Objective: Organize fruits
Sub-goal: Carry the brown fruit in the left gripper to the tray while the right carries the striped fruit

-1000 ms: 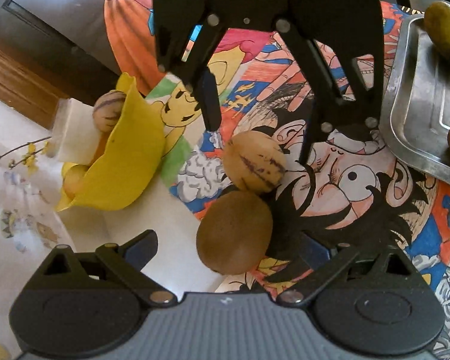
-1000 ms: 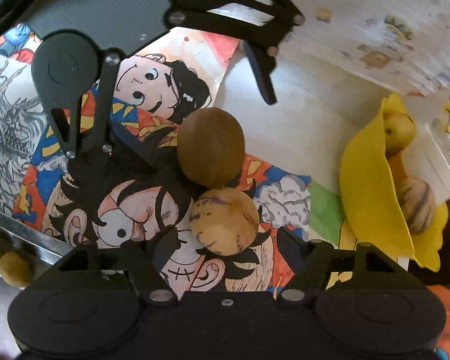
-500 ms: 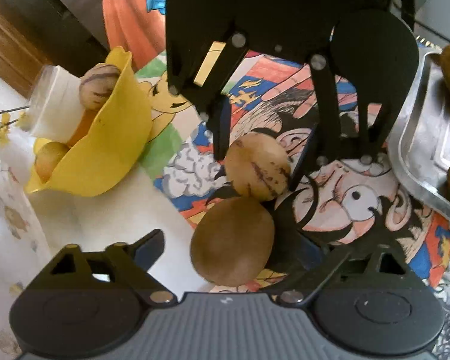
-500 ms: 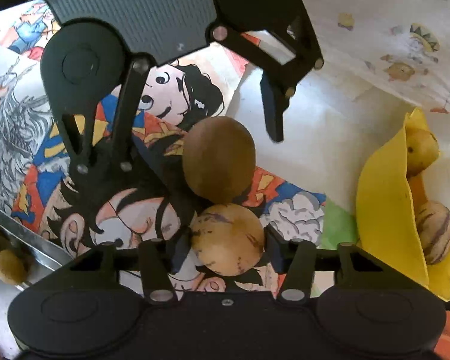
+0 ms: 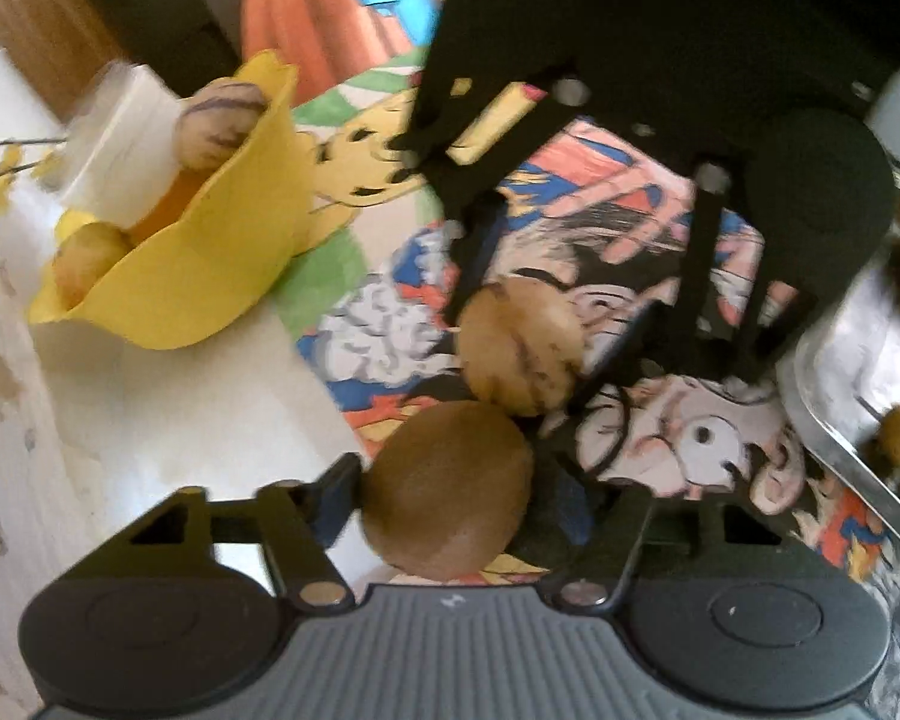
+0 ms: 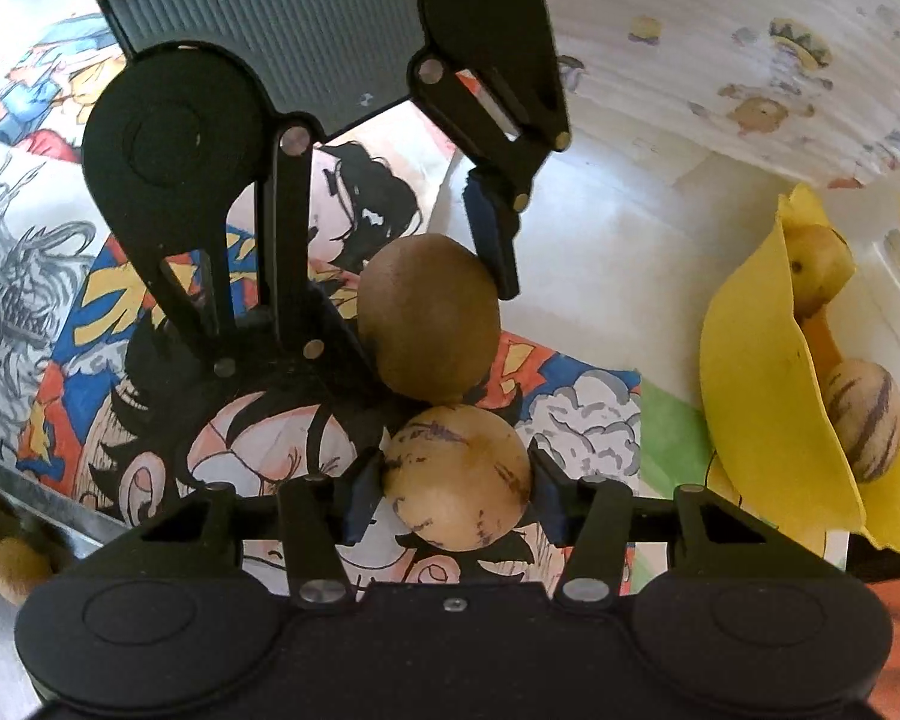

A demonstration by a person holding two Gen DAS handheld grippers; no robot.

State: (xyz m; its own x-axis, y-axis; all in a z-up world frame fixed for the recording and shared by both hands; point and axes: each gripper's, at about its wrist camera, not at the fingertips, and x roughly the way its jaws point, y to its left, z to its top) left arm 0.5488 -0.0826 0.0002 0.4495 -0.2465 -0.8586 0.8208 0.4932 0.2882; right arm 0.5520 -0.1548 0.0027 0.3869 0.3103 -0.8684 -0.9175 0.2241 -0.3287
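A brown kiwi-like fruit (image 5: 450,492) lies on the cartoon-print mat (image 5: 384,336) between the fingers of my left gripper (image 5: 456,498). Its jaws are closing and the pads meet the fruit's sides. Touching that fruit is a pale fruit with purple streaks (image 6: 459,477), and my right gripper (image 6: 453,492) is shut on it with both blue pads pressed against it. In the right wrist view the left gripper (image 6: 420,312) reaches down from above and straddles the brown fruit (image 6: 429,318). In the left wrist view the right gripper (image 5: 522,342) comes in from the top around the pale fruit (image 5: 522,354).
A yellow bowl (image 5: 210,276) (image 6: 762,396) beside the mat holds more streaked and yellow fruits, with a white box (image 5: 120,138) behind it. A metal tray (image 5: 822,372) with small brown fruits (image 6: 15,564) borders the mat's other side. The two grippers crowd each other.
The left gripper's jaws narrowed from wide apart onto the brown fruit, and it rolled and shifted a little. The right gripper's pads closed from either side onto the streaked fruit and stayed there.
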